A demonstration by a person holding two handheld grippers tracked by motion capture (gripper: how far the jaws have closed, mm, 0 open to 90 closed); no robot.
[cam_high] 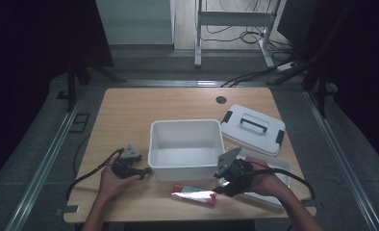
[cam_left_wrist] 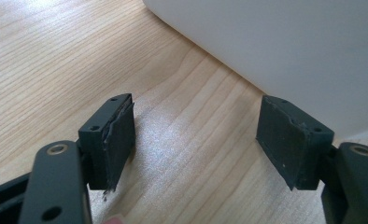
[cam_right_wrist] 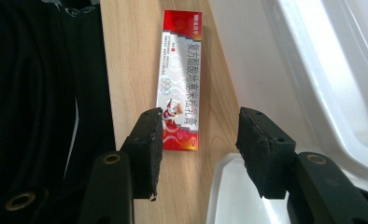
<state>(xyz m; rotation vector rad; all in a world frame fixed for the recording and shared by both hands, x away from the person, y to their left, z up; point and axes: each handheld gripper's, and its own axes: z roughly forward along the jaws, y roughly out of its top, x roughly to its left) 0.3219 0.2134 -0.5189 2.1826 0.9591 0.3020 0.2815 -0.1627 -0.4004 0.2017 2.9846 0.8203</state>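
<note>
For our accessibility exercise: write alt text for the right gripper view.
The right gripper holds its two black jaws open just short of a red and silver carton lying on the wooden table. A white bin stands beside the carton.

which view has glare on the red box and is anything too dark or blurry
High view: dim overall, with a bright glare patch on the red box washing out its print. Right gripper view: the box is evenly lit and its print sharp; the left side is near-black. Left gripper view: bright, soft sheen on the table.
</note>
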